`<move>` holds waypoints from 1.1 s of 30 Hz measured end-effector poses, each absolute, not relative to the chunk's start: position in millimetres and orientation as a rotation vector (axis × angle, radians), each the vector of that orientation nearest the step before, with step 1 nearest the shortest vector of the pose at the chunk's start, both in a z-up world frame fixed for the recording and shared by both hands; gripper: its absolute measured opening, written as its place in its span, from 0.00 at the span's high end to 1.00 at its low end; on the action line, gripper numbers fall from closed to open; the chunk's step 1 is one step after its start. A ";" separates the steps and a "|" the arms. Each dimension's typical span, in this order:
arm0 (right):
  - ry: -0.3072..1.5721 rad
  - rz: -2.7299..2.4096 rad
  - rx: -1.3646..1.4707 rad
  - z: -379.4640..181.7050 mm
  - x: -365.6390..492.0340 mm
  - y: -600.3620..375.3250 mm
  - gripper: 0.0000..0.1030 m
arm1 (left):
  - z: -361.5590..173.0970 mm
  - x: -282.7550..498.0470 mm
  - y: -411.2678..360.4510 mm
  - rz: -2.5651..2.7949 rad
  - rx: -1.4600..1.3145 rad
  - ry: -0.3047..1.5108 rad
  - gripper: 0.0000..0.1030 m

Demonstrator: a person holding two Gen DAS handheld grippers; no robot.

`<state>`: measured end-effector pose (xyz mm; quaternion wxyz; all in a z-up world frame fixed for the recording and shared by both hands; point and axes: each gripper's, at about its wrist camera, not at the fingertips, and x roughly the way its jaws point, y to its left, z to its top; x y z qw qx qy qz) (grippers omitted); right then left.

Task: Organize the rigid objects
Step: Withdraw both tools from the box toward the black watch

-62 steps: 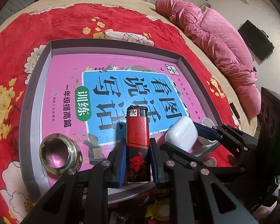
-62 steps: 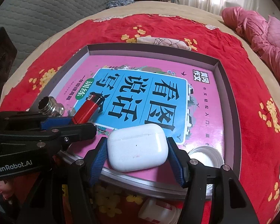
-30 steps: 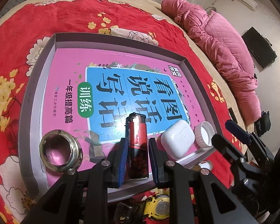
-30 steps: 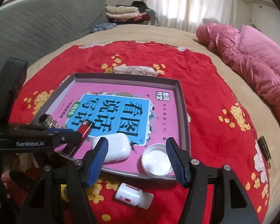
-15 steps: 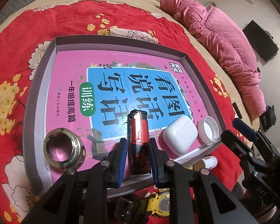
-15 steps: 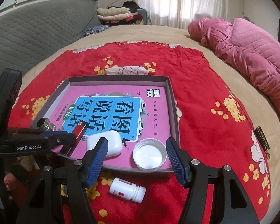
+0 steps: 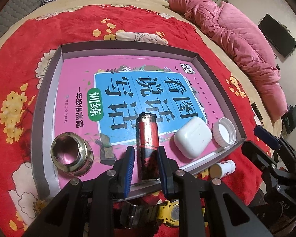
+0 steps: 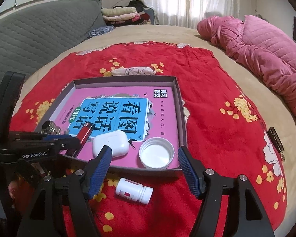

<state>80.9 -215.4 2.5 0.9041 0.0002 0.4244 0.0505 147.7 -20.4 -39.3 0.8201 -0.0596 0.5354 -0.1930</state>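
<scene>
The left gripper (image 7: pixel 145 163) has its jaws parted just wider than the red lighter (image 7: pixel 148 148), which lies on the pink book in the shallow box (image 7: pixel 49 90); whether the pads have let go completely is hard to tell. The right gripper (image 8: pixel 144 170) is spread wide and empty above the box's near edge. Along that near side of the box sit a metal fitting (image 7: pixel 71 154) at 9 o'clock from the lighter, a white earbud case (image 7: pixel 192 137) at 3 o'clock and a white cap (image 7: pixel 225 131) beyond it. Sorting looks well along: four items are in. Left outside on the red blanket (image 8: pixel 217 102) are a small white bottle (image 8: pixel 134 190), at 6 o'clock from the cap, and a yellow watch (image 7: pixel 171 214).
</scene>
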 end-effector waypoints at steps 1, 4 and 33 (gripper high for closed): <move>0.877 0.103 0.001 2.3 80.6 -215.8 0.31 | -38.7 147.8 -20.2 -0.411 -0.128 1.137 0.78; 0.881 0.097 -0.002 1.2 80.0 -216.8 0.31 | -37.7 147.8 -18.6 -0.413 -0.133 1.132 0.78; 0.846 0.118 -0.145 9.0 71.6 -194.3 0.29 | -12.1 132.5 -22.0 -0.431 -0.098 1.035 0.60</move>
